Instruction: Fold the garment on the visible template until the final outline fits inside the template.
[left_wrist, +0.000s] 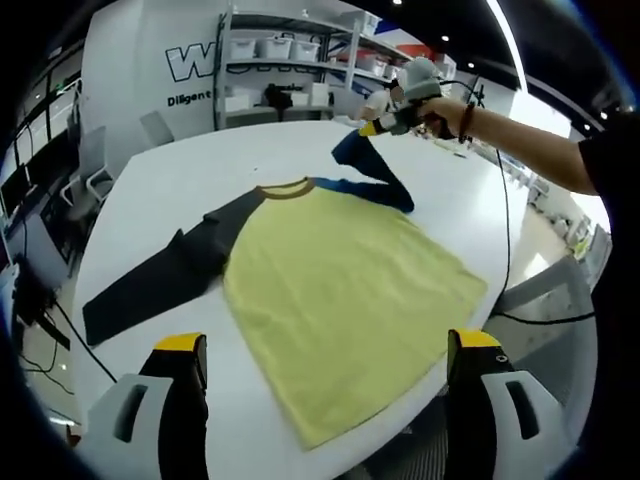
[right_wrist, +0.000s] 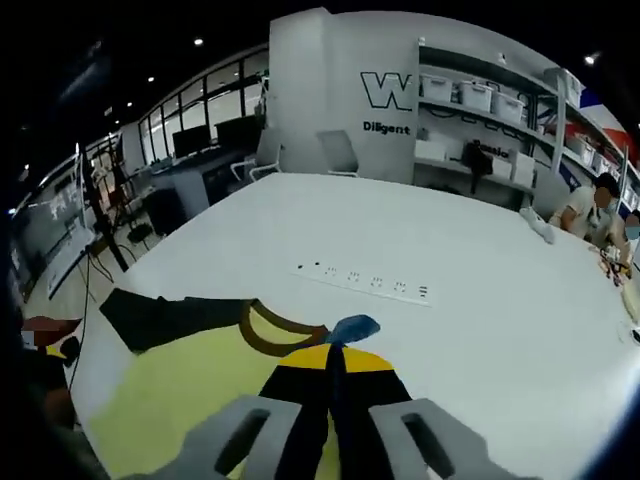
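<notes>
A yellow shirt (left_wrist: 345, 290) with dark sleeves and a brown collar (left_wrist: 285, 188) lies flat on the white table (left_wrist: 180, 180). One dark sleeve (left_wrist: 150, 285) stretches out flat to the left. The other sleeve (left_wrist: 365, 165) is lifted off the table by my right gripper (left_wrist: 385, 125), which a person's hand holds at the far side. In the right gripper view, my right gripper (right_wrist: 335, 368) is shut on that sleeve, its blue cuff (right_wrist: 352, 327) poking out past the tips above the yellow shirt (right_wrist: 180, 395). My left gripper (left_wrist: 328, 345) hangs open above the shirt's hem.
The shirt's hem lies close to the table's near edge (left_wrist: 420, 420). A cable (left_wrist: 505, 220) trails across the table from the right gripper. A row of sockets (right_wrist: 365, 278) sits mid-table. Shelves with white bins (left_wrist: 290, 70) and chairs (right_wrist: 335, 152) stand behind; a person (right_wrist: 590, 210) sits far right.
</notes>
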